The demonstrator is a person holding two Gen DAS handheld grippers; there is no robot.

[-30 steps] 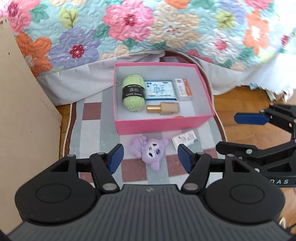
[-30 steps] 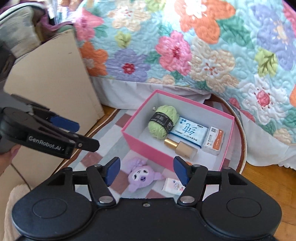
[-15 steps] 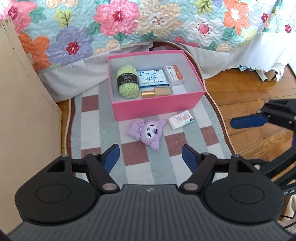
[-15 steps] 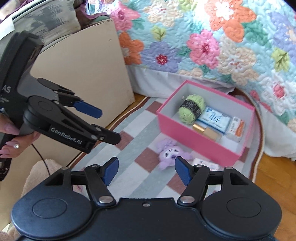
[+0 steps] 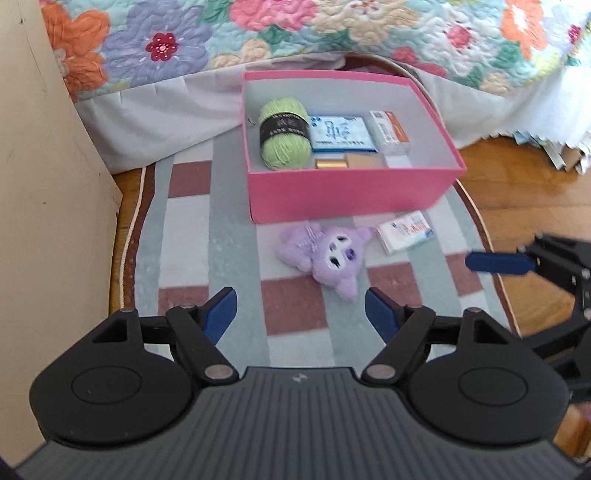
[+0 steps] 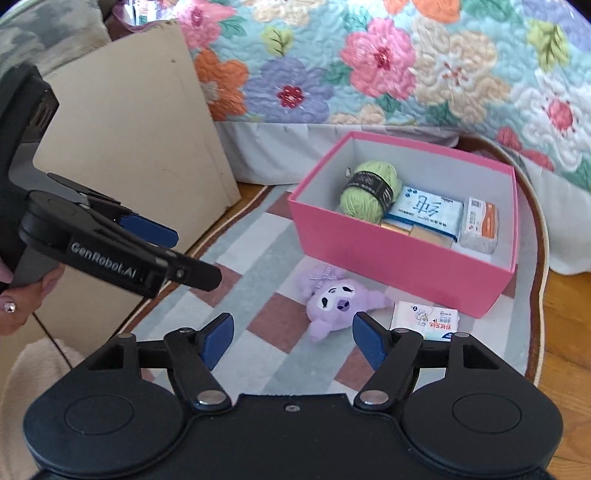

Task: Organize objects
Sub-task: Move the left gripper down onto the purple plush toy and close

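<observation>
Compared with half a second ago, both views sit nearer the pink box (image 5: pixel 351 192), which fills more of each picture. The box rests on the checked rug (image 5: pixel 184 229) at the foot of the bed (image 5: pixel 332 33); inside lie green yarn (image 5: pixel 283 138), a blue packet (image 5: pixel 341 134) and a small carton (image 5: pixel 389 131). The left hand-held gripper (image 5: pixel 300 312) is spread wide and holds nothing; so is the right hand-held gripper (image 6: pixel 291 338). The purple plush (image 5: pixel 327 256) lies on the rug just ahead of both, between their fingers, a white packet (image 5: pixel 405 232) beside it.
</observation>
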